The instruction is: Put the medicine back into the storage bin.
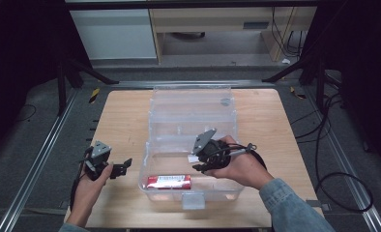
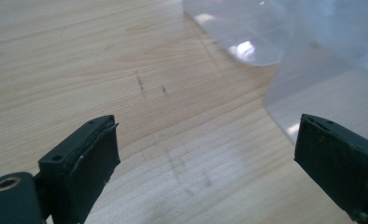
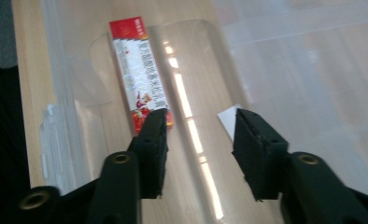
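Black jaws of the right gripper (image 3: pixel 198 149) rise closest to the lens in the right gripper view, standing moderately apart with nothing between them; the tip of one jaw overlaps the near end of a red and white packet (image 3: pixel 139 74) that lies flat on the floor of a clear plastic storage box (image 3: pixel 70 116). From the high view the same packet (image 1: pixel 168 181) rests lengthwise along the front wall of the box (image 1: pixel 150 145), whose hinged lid stands open at the back, and the right gripper (image 1: pixel 204 162) hovers inside the box just behind and to the right of it. A small white slip (image 3: pixel 230 122) lies on the box floor beside the other jaw.

Judging by its slim, flat carton shape and glossy print, the packet is probably light, fairly stiff along its length and somewhat slippery, with thin walls that would dent under a hard squeeze. Its narrow width looks like the best place to grip, across the two long edges near the middle, so it does not swing; the nearby front wall leaves little room for a jaw on that side.

Over the bare wooden table (image 2: pixel 126 93), left of the box, the left gripper (image 2: pixel 205 158) waits with its jaws spread wide and empty (image 1: pixel 111 166)
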Demonstrator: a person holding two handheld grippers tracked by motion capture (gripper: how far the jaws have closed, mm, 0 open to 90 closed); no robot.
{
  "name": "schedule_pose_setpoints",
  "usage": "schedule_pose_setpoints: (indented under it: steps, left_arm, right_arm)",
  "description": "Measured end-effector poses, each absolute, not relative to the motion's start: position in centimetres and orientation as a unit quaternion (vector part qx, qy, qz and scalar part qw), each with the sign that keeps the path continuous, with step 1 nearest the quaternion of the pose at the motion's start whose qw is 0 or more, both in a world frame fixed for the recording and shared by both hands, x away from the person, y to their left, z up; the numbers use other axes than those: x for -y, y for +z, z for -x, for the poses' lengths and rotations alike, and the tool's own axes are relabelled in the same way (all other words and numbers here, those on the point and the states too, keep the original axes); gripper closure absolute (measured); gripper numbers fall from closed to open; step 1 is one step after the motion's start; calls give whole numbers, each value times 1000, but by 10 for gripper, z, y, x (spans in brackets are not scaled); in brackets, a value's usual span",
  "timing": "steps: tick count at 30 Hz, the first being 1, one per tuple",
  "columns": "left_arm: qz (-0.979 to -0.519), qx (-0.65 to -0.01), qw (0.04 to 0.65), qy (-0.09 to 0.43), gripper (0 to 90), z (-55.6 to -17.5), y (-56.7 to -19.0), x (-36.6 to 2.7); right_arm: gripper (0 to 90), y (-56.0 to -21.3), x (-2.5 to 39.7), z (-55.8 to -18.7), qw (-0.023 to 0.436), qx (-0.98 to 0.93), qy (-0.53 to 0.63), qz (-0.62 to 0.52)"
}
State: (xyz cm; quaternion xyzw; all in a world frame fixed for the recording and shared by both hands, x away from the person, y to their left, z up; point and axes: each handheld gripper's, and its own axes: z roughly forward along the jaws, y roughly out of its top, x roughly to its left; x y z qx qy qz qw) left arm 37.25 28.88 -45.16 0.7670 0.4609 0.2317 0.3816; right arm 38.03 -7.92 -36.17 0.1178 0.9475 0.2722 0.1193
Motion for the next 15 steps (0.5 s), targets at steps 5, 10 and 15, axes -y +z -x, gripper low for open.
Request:
schedule_pose_setpoints:
  steps: [5,10,15]
  left_arm:
    - [-779,-433,393,227,63,-360,-426,-285]
    - [-788,-402,410,224,61,-354,-404,-275]
    - [-797,-373,414,232,88,-344,-387,-263]
  right_arm:
    - [438,-339,97,-382,153,-933,291,-145]
    - [390,-317,111,-392,186,-925,288,-164]
    - [392,-307,124,-409,210,-917,282,-191]
